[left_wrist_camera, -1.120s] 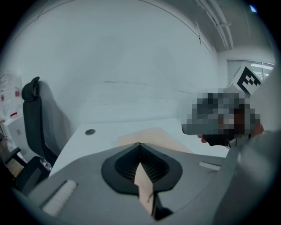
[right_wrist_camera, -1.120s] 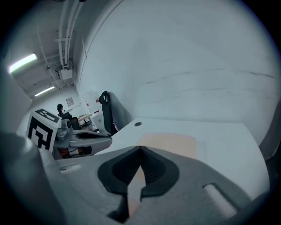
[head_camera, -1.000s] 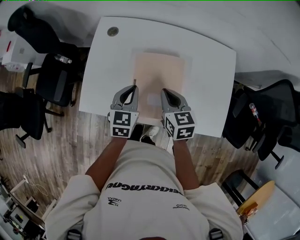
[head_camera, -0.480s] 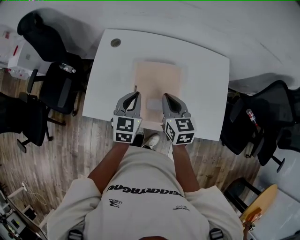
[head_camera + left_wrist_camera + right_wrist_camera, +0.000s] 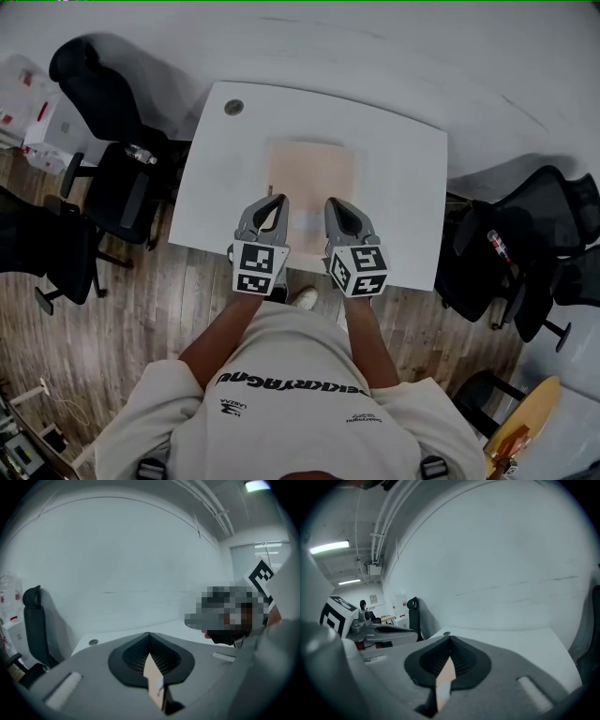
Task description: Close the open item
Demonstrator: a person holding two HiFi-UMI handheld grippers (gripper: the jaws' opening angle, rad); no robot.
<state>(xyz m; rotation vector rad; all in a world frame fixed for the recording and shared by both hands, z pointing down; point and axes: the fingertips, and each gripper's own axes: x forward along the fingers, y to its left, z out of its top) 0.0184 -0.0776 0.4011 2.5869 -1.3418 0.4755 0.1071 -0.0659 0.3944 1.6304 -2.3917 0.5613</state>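
The flat beige item [image 5: 312,169] lies in the middle of the white desk [image 5: 403,187]. Its near end sits just beneath the tips of the left hand-held gripper [image 5: 274,199] and the right hand-held gripper [image 5: 330,202], which are side by side over the desk's near edge, each with its jaws pressed together. The head view shows the item's whole top face, while each gripper view catches only a beige sliver in the gap below its closed jaws.

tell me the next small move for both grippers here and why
Probably lift both together and swing the held near edge up and over toward the far side. The left gripper and right gripper are each shut on a thin near edge of the flat pale tan rectangular card folder, which lies spread on the white table, not yet folded shut.
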